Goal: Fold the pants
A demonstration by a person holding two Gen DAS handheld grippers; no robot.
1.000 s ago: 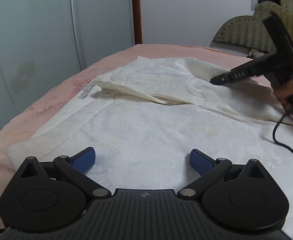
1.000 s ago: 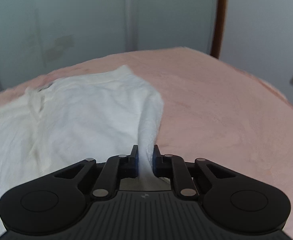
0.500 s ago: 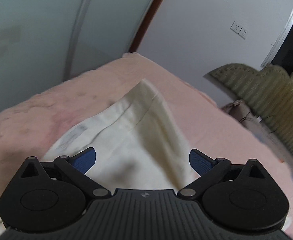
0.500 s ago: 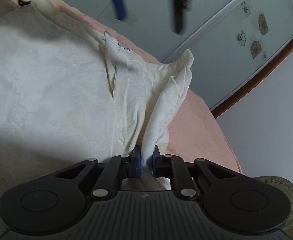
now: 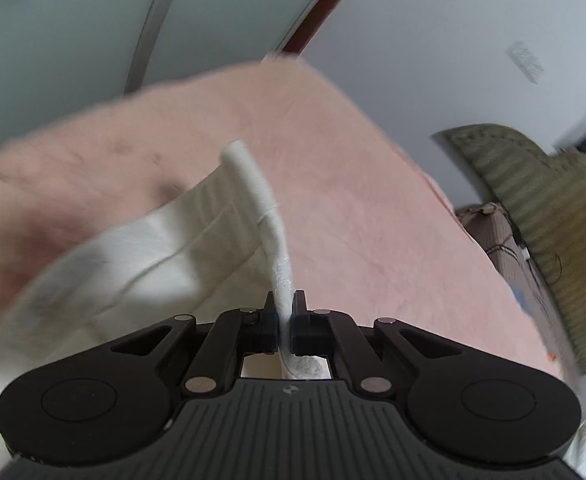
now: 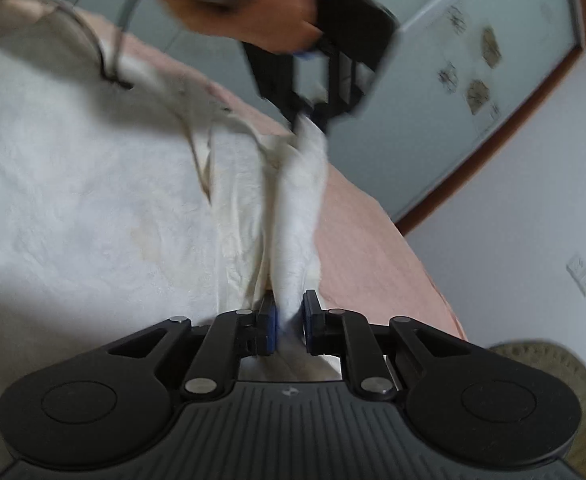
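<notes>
My left gripper (image 5: 285,322), wide open half a second earlier, had just closed on a thick edge of the cream-white cotton pants (image 5: 253,188) lying on the pink bed (image 5: 373,200). My right gripper (image 6: 289,320) loosened slightly but kept its fold pinched, so both ends were ready to lift

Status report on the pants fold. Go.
Left gripper has just closed, pinching the pants edge. Right gripper clamped on pants fabric, jaws easing slightly. Pants partly lifted off pink bed. Nothing in the way.
</notes>
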